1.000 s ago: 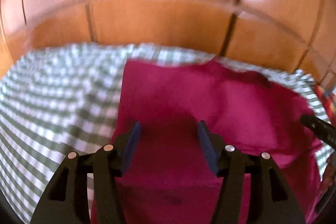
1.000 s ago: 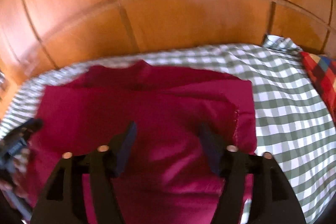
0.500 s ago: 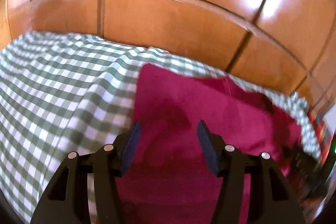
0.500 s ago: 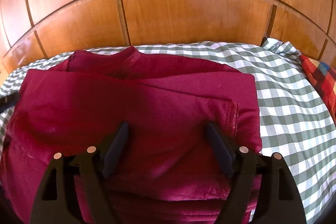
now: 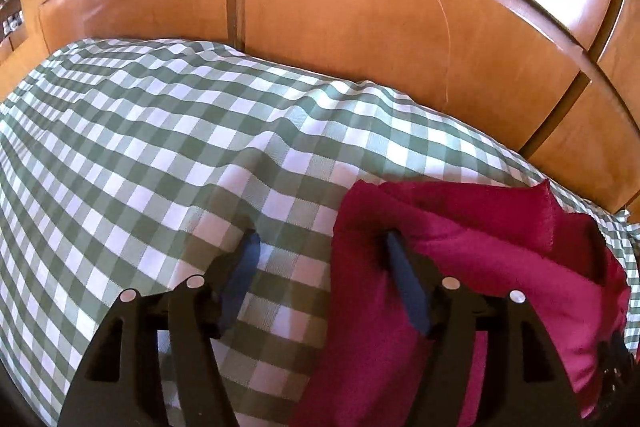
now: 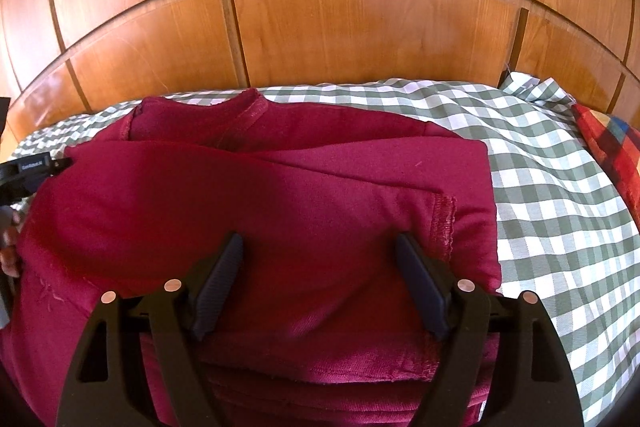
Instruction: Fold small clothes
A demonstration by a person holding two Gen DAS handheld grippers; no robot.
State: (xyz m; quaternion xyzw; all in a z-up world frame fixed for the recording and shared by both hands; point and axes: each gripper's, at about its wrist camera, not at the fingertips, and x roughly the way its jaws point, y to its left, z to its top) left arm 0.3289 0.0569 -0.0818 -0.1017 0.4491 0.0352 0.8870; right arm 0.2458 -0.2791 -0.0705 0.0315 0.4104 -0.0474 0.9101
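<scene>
Green-checked bedspread (image 6: 552, 195), wooden headboard (image 6: 360, 31), folded crimson garment (image 6: 280, 195)

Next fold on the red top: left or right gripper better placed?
Right, probably. The right gripper hangs open over the middle of the folded red top. The left gripper, jaws opening, straddles its edge, one finger over the checked cloth.

A crimson sweater (image 6: 280, 195) is lying on a green-and-white checked cloth (image 5: 160, 155). Orange-brown wood panels (image 6: 360, 35) are gleaming behind. A red, blue and yellow plaid fabric (image 6: 612, 143) is showing beside it.
</scene>
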